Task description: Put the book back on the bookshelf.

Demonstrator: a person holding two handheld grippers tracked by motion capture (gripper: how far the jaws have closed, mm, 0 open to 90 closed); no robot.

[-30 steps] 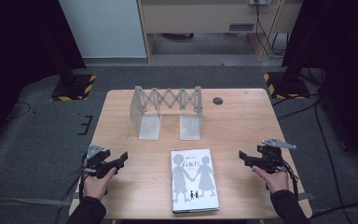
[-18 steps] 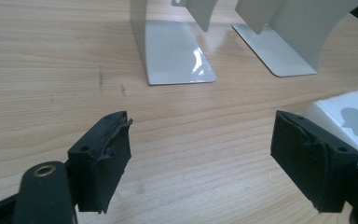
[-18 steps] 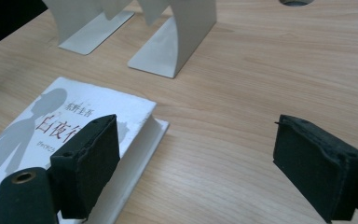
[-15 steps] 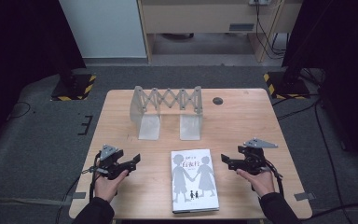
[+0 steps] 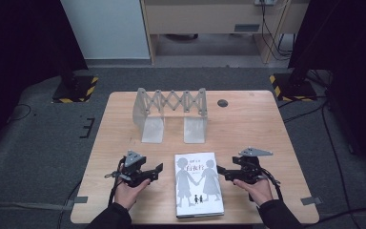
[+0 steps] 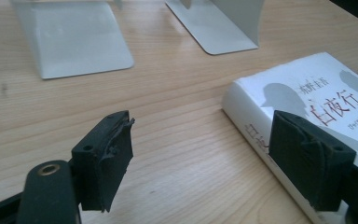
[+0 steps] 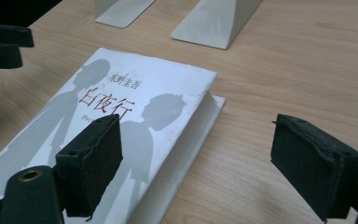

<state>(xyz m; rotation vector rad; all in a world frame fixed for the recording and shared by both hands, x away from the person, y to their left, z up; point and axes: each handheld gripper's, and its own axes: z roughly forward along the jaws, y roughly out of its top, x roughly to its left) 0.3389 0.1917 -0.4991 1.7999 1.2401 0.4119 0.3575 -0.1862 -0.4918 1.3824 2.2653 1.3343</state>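
Broadly, a pale wooden table (image 5: 262,129) filled the middle of the high view, standing on dark grey floor. Toward its far half stood an expanding metal book rack (image 5: 171,113), two flat silvery plates joined by a scissor lattice, upright and with nothing between the plates.

Nearer the person lay the book (image 5: 198,185), flat on its back cover at the table's near edge, midway between the two hands. Its cover was white with two grey silhouettes of figures holding hands, a red title in East Asian characters near the top, and two tiny dark figures lower down (the smaller lettering was too fine to read). The spine faced the left hand, and the page edges faced the right, where the front cover stood slightly proud of the pages.

The left gripper (image 5: 158,170) hovered just beside the book's spine, its jaws spread apart and pinching nothing; they had just been closing a little, with only bare wood between them. The right gripper (image 5: 221,172) sat at the book's opposite edge, jaws likewise wide apart, one over the cover and one over the wood, not pressing on the book.
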